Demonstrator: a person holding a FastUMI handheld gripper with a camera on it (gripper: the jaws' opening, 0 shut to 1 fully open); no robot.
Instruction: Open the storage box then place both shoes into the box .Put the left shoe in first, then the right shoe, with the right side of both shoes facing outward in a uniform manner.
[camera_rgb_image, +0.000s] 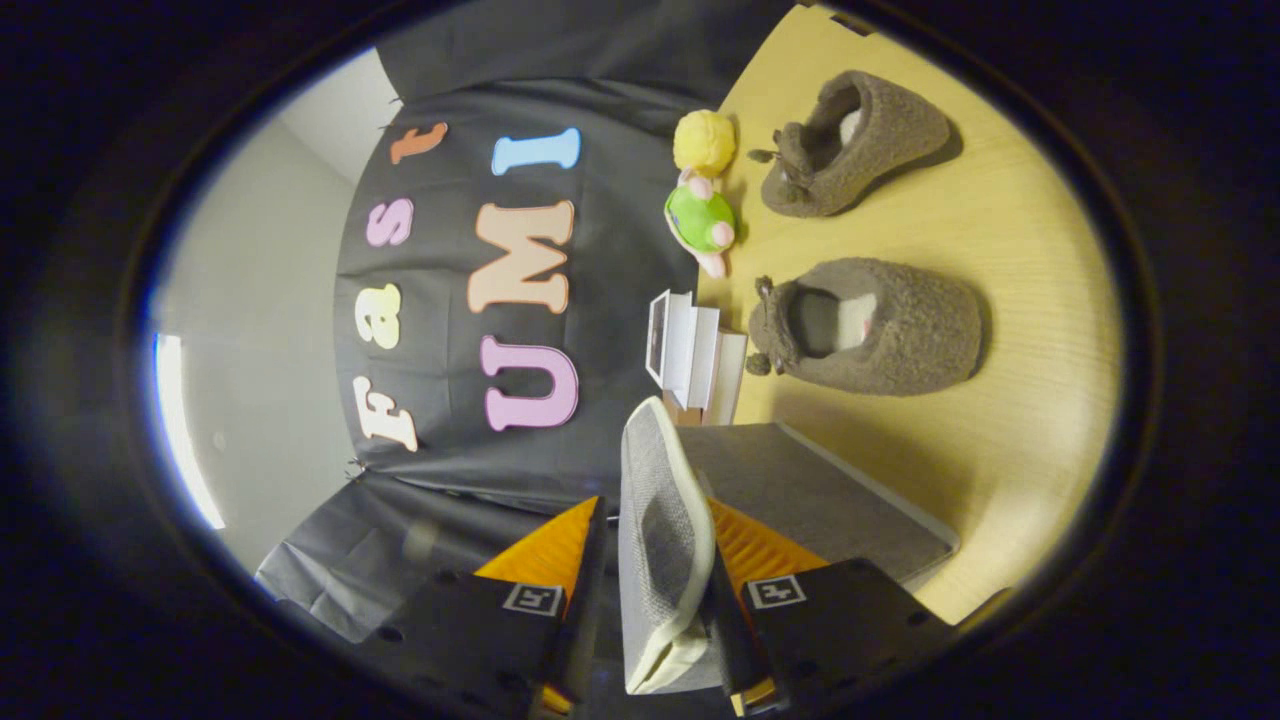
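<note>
The view is rolled sideways. My gripper (655, 510) is shut on the grey fabric lid (660, 480) of the storage box (830, 495). The lid, with a pale rim, stands lifted on edge between my fingers. The grey box body lies just beside my fingers on the wooden table (1020, 300). Beyond the box are two brown fuzzy shoes. The nearer shoe (885, 325) lies just past the box, and the farther shoe (865, 140) sits behind it. Both have their openings turned toward the booth wall.
A plush toy (703, 190) with a yellow head and green body sits at the table's back edge near the farther shoe. A small stack of white cards or boxes (690, 350) stands by the nearer shoe and the box.
</note>
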